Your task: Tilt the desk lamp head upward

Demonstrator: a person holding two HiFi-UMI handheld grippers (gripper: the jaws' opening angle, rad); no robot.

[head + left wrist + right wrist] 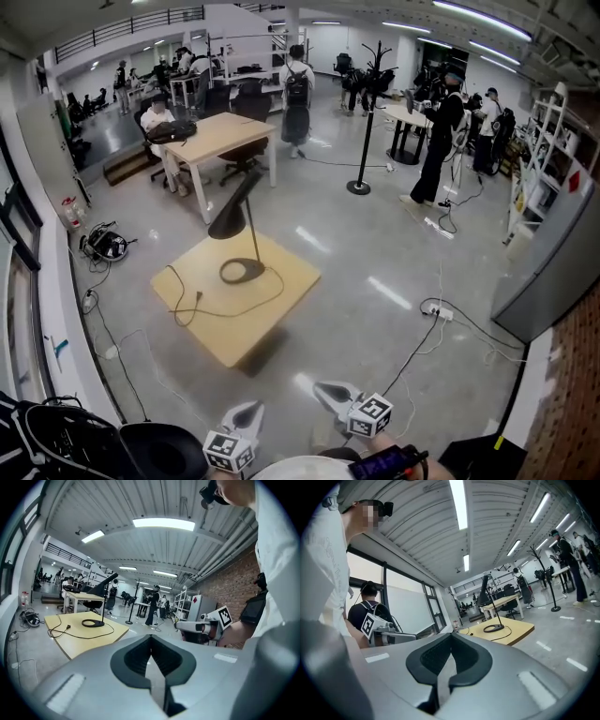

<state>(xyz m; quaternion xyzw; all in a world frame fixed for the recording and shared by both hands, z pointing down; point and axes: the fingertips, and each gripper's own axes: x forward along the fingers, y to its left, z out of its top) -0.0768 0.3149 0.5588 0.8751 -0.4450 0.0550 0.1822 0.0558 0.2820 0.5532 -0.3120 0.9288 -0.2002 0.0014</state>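
Head view: desk lamp (236, 223) well beyond both closed, empty grippers.

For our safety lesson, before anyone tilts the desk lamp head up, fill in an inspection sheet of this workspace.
Surface: low wooden table, mostly bare.
Job's things: black desk lamp standing on the table, head angled down.
Clutter: nothing seen on the table.
Grippers: left hand-held gripper and right hand-held gripper shut, empty, well short of the lamp.
Cables: lamp cord loops across the table, plug lying loose; power strip with cables on the floor.
Surroundings: open hall, people standing about, coat stand.
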